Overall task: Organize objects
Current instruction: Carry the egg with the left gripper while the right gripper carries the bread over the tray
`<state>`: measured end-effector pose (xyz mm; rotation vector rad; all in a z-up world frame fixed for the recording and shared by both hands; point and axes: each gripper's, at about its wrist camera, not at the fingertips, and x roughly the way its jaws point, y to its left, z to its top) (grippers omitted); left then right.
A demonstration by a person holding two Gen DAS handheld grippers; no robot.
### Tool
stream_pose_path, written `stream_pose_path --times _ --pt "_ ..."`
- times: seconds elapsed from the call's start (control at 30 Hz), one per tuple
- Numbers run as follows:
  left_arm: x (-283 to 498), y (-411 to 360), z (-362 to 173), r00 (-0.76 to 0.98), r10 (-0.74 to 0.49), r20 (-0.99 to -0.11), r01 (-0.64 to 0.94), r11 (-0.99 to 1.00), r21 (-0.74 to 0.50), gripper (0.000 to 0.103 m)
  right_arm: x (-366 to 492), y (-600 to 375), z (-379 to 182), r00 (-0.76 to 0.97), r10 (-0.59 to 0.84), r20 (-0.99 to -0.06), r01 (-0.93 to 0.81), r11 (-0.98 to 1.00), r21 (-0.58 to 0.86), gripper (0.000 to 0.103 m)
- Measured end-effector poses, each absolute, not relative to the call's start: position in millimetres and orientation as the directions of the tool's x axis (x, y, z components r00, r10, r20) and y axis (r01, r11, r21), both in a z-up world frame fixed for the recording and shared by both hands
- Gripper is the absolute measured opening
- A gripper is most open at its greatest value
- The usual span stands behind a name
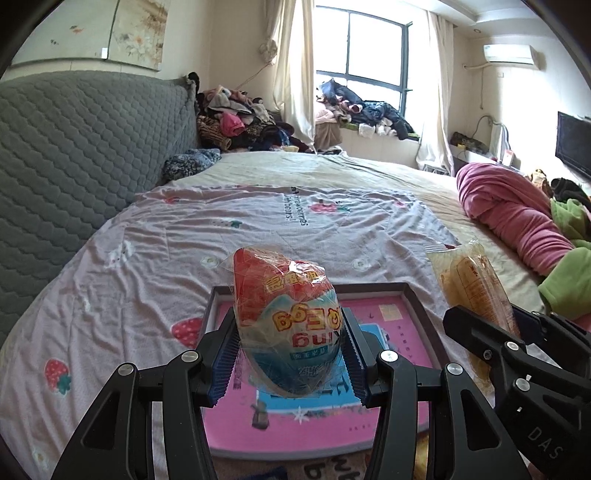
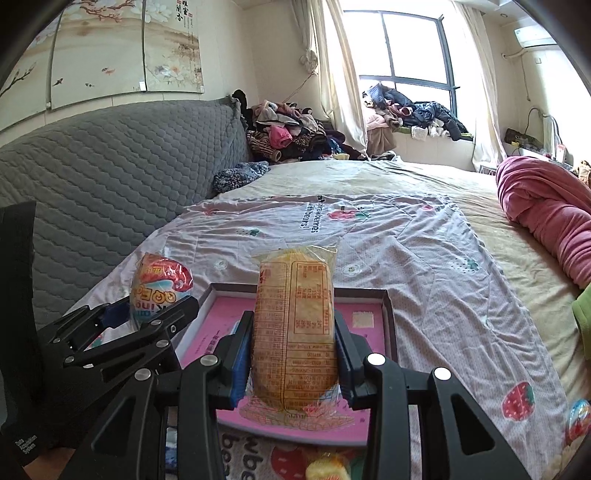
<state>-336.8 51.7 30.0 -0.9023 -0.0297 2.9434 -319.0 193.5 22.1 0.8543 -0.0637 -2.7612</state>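
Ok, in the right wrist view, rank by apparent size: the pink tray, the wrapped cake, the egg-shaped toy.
1. pink tray, largest, partly hidden.
2. wrapped cake, held in the right tongs.
3. egg-shaped toy, held in the left tongs.
The cake sits nearest the camera, so its edge over the toy is unsure.

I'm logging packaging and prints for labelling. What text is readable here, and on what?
"strawberries" / "with bears!", partly creased: printed on the bedsheet.
"king": upside down on the egg-shaped snack in the left hand-held gripper.
"DAS": on the right hand-held gripper.
"Data Acquisition System": on the left hand-held gripper's body.
Wrapped cake label and wall scroll characters: too small to read.
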Motion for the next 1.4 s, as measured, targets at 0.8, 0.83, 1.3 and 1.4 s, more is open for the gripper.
stream_pose_path --times 0.8,0.83,1.3,1.4 --pt "-429 54 -24 -0.803 0.045 -0.595 -0.039 -0.999 -0.022 0.054 -418 184 -30 -0.73 -0.2 -0.654 0.198 -0.977 0.079 0.039" --pt "-433 52 -28 -0.797 0.053 -0.602 -0.038 -0.999 -0.037 0.054 -422 184 -35 -0.722 -0.197 -0.664 0.199 -0.977 0.073 0.039" --pt "-458 47 -60 -0.734 0.027 -0.678 -0.009 -1.0 -0.03 0.054 -440 192 -70 -0.643 -0.179 -0.745 0.178 -0.981 0.081 0.039" --pt "-461 50 -64 -0.723 0.018 -0.69 -0.009 -1.0 -0.017 0.054 -442 190 -74 -0.628 -0.18 -0.757 0.186 -0.979 0.079 0.039"
